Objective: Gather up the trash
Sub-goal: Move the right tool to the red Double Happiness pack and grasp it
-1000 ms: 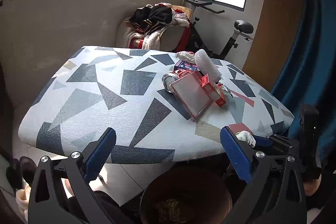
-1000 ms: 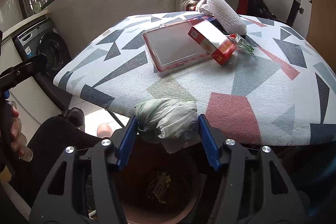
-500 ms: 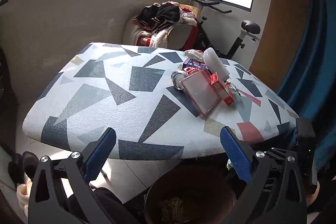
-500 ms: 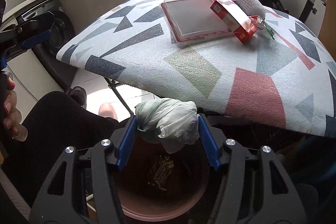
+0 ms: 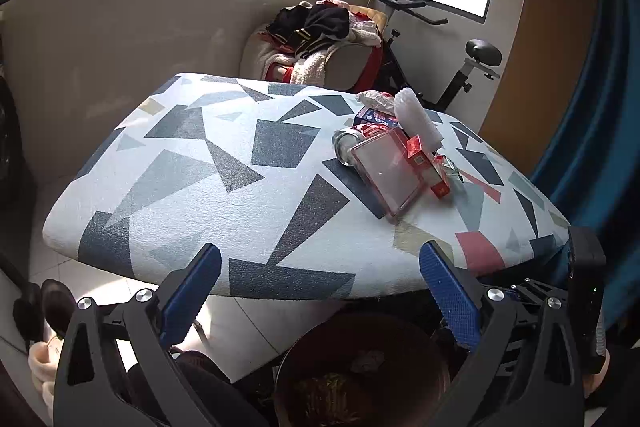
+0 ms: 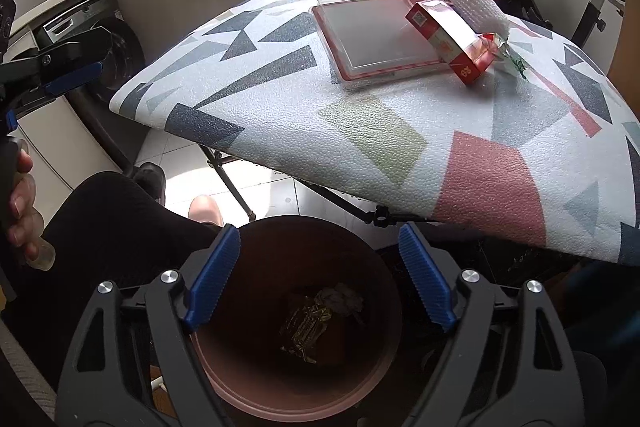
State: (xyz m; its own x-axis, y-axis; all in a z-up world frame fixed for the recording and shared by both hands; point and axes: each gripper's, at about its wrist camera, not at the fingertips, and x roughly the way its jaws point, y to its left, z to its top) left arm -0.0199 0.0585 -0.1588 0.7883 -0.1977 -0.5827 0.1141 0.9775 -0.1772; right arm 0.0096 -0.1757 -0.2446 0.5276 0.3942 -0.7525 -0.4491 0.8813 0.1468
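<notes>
Trash is what I am clearing, and I go through it view by view.

Left wrist view: the pile sits on the patterned table (image 5: 224,187) at about two o'clock from centre: a clear red-rimmed tray (image 5: 386,173), a red carton (image 5: 428,165) lying on it, a can (image 5: 345,147) just behind, a white bubble-wrap roll (image 5: 416,115). My left gripper (image 5: 320,293) stands wide with nothing between its pads, hovering above the brown bin (image 5: 360,367) at six o'clock.

Right wrist view: my right gripper (image 6: 320,283) hangs directly over the bin (image 6: 296,391), jaws opening, nothing between them. Crumpled wrappers (image 6: 320,311) lie at the bin's bottom. I judge the drop-off step finished. Next I must lift clear of the table edge and reach to one o'clock for the carton (image 6: 448,39), closing across its narrow sides.
</notes>
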